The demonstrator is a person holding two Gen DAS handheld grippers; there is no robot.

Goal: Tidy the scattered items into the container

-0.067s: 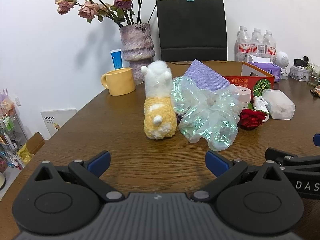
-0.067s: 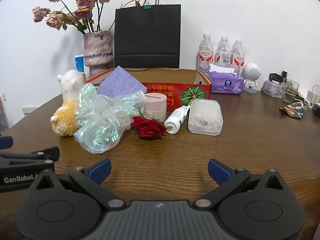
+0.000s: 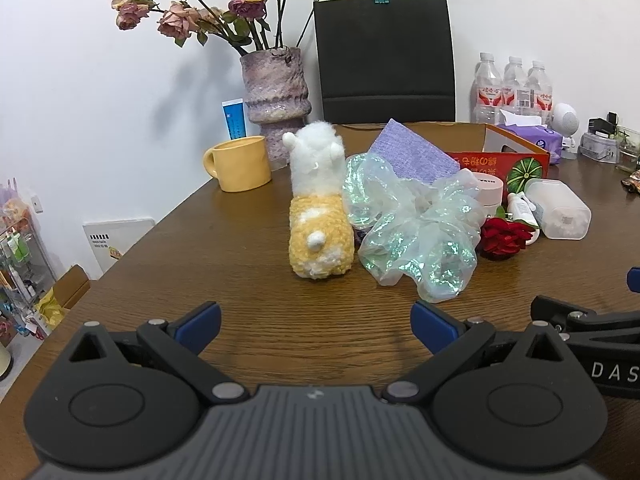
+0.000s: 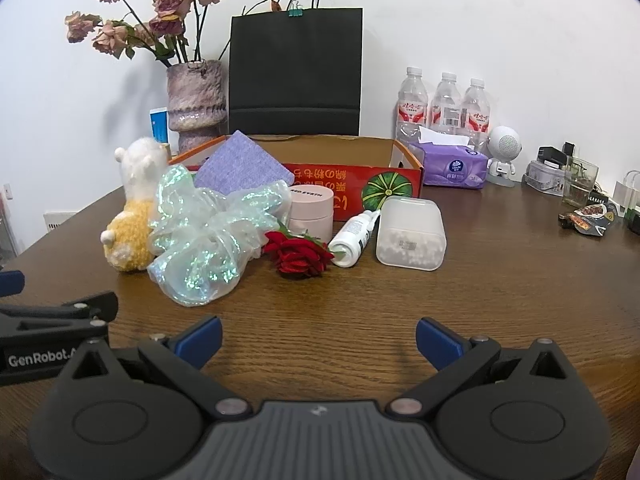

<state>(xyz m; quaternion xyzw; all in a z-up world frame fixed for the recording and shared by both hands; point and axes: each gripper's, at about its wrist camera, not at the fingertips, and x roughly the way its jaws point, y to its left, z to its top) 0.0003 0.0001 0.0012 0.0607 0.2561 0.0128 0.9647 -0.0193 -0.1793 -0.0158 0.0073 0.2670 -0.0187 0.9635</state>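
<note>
On the table, nothing has shifted; both grippers stay spread.

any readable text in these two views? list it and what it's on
"GenRobot.": side of the left tool, cut off by its body.
"DAS": side of the right tool, cut off by the frame.
Round pink jar: lid print upside down, unclear.
Red cardboard box: upside-down characters, unreadable.
Clear water bottles, purple tissue pack: too small.
</note>
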